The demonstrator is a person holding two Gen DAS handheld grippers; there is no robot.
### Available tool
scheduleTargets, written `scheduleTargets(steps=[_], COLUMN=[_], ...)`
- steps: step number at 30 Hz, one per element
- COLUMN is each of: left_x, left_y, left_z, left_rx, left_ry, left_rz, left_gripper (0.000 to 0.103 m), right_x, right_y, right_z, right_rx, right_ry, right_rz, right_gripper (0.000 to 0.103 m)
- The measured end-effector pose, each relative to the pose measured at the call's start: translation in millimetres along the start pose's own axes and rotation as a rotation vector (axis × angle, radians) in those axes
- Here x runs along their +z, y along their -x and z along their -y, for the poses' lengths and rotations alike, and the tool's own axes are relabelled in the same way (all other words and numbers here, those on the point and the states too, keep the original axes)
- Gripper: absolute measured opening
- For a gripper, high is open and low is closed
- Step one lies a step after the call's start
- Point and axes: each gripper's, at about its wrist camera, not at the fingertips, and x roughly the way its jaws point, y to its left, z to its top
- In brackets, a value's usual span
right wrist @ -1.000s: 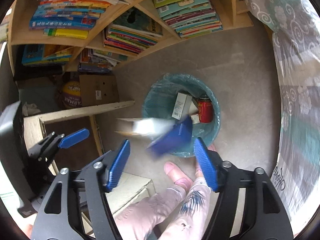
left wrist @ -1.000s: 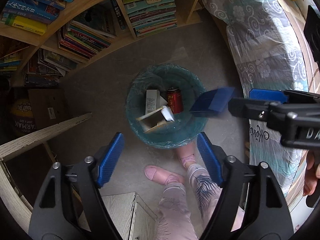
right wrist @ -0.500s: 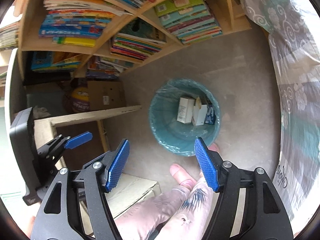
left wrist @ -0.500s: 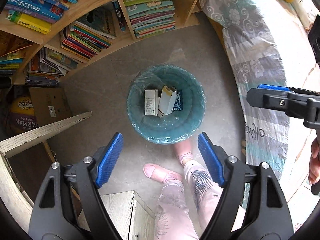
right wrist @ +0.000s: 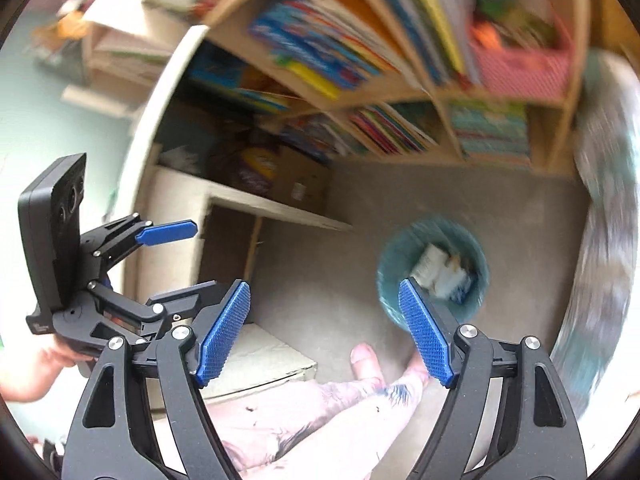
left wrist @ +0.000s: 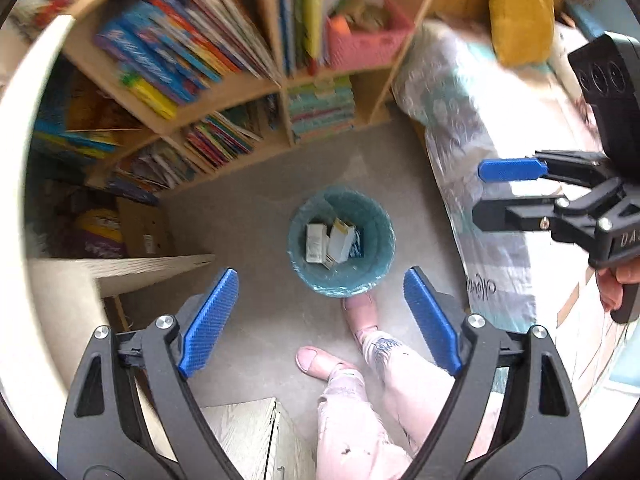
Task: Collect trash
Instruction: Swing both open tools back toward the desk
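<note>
A teal bin (left wrist: 342, 240) lined with a thin plastic bag stands on the grey floor, far below both grippers. Inside lie white cartons (left wrist: 332, 242) and a blue packet. My left gripper (left wrist: 320, 316) hangs high above the bin's near rim, its jaws opening wider with nothing between them. My right gripper (right wrist: 326, 334) is also empty and opening; the bin (right wrist: 434, 270) shows blurred past its right finger. Each gripper appears in the other's view: the right gripper (left wrist: 516, 188) at the right edge, the left gripper (right wrist: 160, 256) at the left.
A wooden bookshelf (left wrist: 256, 92) packed with books fills the far wall, holding a pink basket (left wrist: 368, 40). A bed with patterned cover (left wrist: 472, 152) and yellow pillow (left wrist: 520, 8) runs along the right. A pale wooden desk (left wrist: 132, 268) stands left. The person's bare feet (left wrist: 360, 312) touch the bin.
A carton and a blue packet fell from the grippers into the bin. Both grippers then rose well above it, their jaws spreading wider; the right view tilted and blurred.
</note>
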Motion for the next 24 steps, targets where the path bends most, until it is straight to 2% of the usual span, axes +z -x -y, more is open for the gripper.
scheduleTargets(steps=[5, 8, 12, 19, 24], left_x=[-26, -47, -83, -156, -212], left_y=[68, 101, 140, 183, 195], left_z=[-31, -51, -83, -133, -162], left_rx=[0.042, 0.093, 0.147, 0.218, 0.265], left_ry=[0.065, 0.095, 0.191, 0.404, 0.552], left_rz=[0.113, 0.162, 0.215, 0.271, 0.266], left_gripper=[0.096, 0.096, 0.096, 0.096, 0.096], right_x=[32, 44, 52, 46, 34], right_y=[14, 11, -1, -27, -53], right_z=[-76, -122, -184, -270, -323], right_rx=[0.062, 0.106, 0.153, 0.228, 0.265], right_ry=[0.192, 0.307, 0.447, 0.613, 0.711], right_rz=[0.007, -0.017, -0.054, -0.113, -0.177], right_gripper=[0.082, 0.085, 0.085, 0.085, 0.085])
